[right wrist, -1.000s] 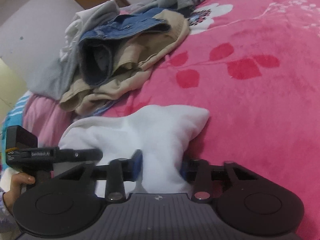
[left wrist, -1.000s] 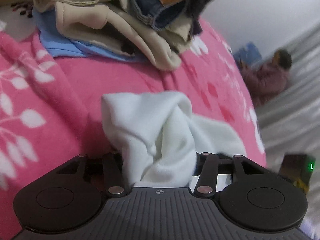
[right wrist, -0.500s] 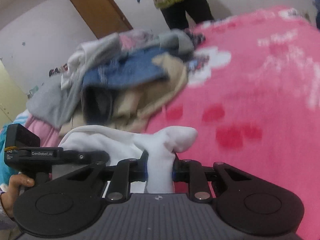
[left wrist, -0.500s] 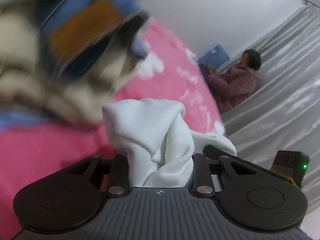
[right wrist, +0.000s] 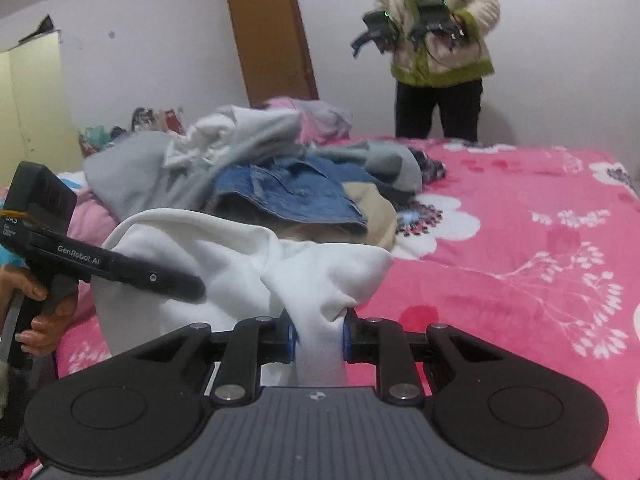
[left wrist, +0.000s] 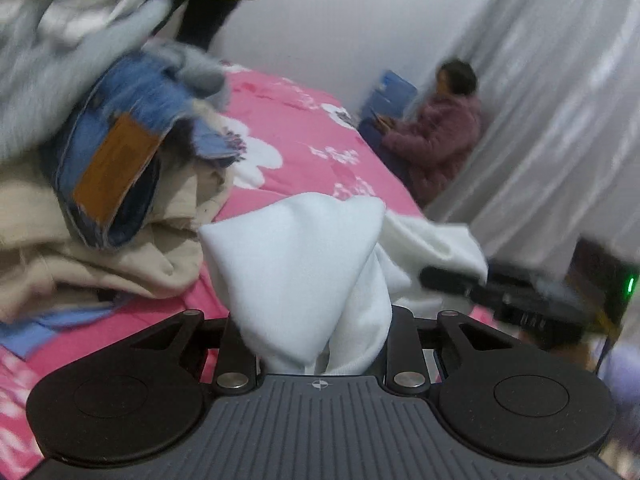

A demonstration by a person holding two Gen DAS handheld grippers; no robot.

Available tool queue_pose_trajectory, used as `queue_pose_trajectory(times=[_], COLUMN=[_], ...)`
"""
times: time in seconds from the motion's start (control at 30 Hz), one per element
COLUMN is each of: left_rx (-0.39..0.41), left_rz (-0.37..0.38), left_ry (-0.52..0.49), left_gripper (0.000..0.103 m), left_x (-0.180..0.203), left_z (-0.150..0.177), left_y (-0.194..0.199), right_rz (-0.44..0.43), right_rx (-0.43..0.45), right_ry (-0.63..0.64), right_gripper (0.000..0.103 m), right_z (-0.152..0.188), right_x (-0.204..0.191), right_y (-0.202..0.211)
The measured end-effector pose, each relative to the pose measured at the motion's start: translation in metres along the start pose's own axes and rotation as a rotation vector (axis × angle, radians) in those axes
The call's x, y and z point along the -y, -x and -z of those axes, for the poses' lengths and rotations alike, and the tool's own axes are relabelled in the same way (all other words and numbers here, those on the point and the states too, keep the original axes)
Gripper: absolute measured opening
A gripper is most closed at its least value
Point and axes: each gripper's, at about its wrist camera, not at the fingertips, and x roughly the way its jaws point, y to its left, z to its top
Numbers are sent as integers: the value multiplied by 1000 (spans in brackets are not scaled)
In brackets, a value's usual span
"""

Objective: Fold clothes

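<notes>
Both grippers, left [left wrist: 320, 344] and right [right wrist: 318, 340], have clamped the white garment [right wrist: 224, 264] and lifted it off the bed [right wrist: 520, 280]; pile [right wrist: 280, 176] at eleven o'clock; spreading comes next.

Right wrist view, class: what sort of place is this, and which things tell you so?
Most likely a bedroom in a home. A bed with a pink flowered blanket fills the room, a heap of unfolded clothes lies on it, and a wooden door and a pale wardrobe stand along the walls.

Clothes pile [right wrist: 280, 176] blocks ahead; pink bedspread [right wrist: 520, 264] free.
</notes>
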Motion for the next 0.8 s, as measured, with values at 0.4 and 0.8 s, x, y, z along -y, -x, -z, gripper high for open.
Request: queue_pose_trajectory(times=[0.4,0.8], left_rx=[-46,-129], left_rz=[-106,-191], left_ry=[-414,-772], left_gripper=[26,28], left_x=[69,109], left_z=[60,138], left_y=[49,56], right_rz=[94,108], right_rx=[66,69], right_ry=[454,916], right_gripper=[23,23], right_z=[54,159], right_x=[-73,-129], right_y=[64,123])
